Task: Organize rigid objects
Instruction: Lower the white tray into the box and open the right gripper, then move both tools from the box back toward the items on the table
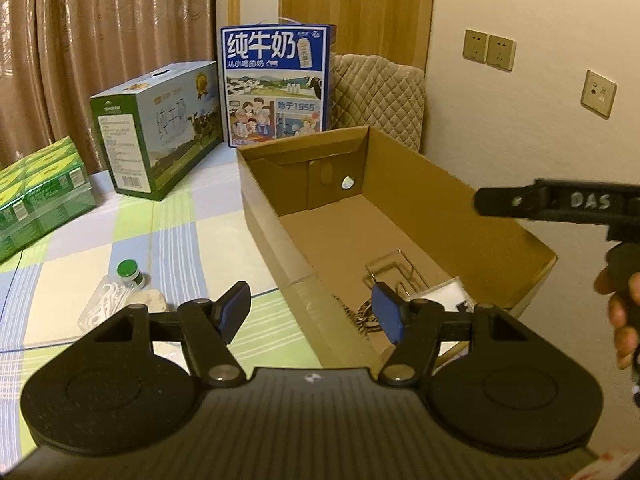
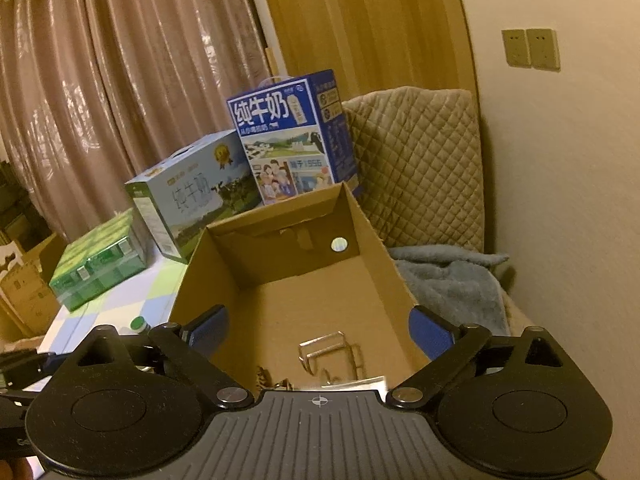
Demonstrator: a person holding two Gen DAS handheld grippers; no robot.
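Both tools are released and hold nothing. The left gripper [image 1: 312, 312] straddles the near-left wall of the cardboard box [image 1: 272, 216]; the right gripper [image 2: 320, 332] hangs over its near end. A clear plastic case [image 2: 326, 350] lies on the box floor near; the far floor is bare. A green-capped bottle [image 1: 131, 273] stands left on the checked cloth [image 1: 192, 236].
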